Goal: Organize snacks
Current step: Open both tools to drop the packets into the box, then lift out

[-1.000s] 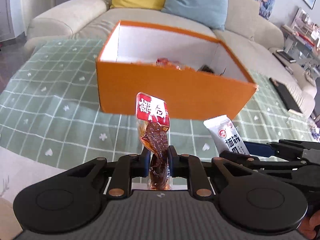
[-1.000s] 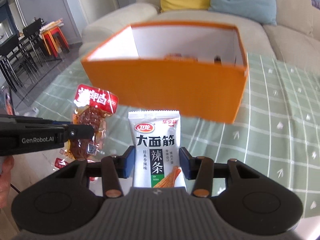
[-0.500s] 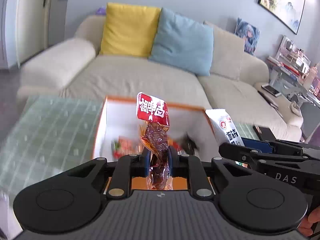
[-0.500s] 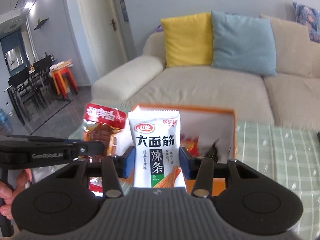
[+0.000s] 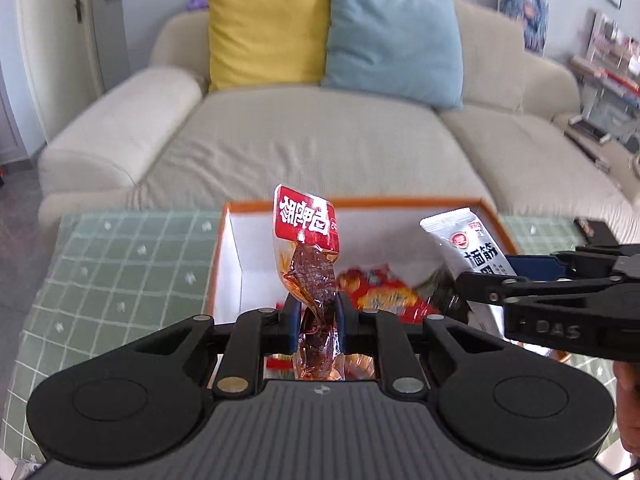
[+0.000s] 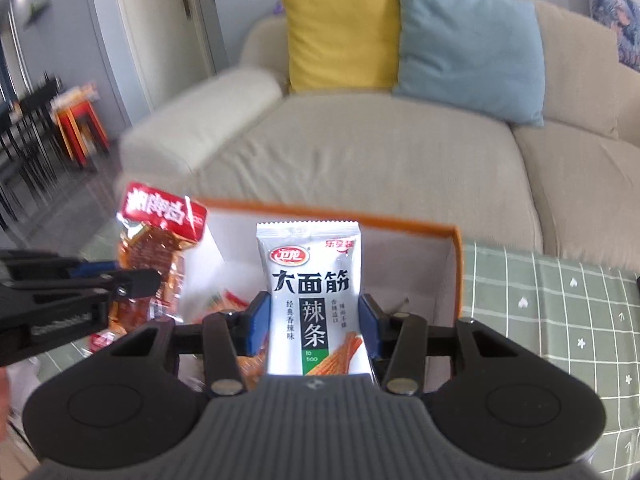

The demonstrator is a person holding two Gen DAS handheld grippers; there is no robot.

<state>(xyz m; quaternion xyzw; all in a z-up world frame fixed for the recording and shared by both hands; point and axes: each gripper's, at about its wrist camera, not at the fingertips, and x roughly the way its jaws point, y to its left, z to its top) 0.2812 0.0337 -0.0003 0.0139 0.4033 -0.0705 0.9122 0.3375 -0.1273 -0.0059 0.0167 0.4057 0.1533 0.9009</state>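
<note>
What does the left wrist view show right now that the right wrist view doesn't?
Only the left wrist view: the left gripper head-on, shut on the red meat snack, and shelves at far right. Only the right wrist view: the right gripper gripping the white latiao packet by its sides, and dining chairs at left. Both: the orange box, both packets over it, the sofa.

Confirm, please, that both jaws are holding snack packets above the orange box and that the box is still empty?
Not quite: the orange box already holds snacks, with a red packet lying inside, as the left wrist view shows. Both jaws do hold packets above it.
</note>
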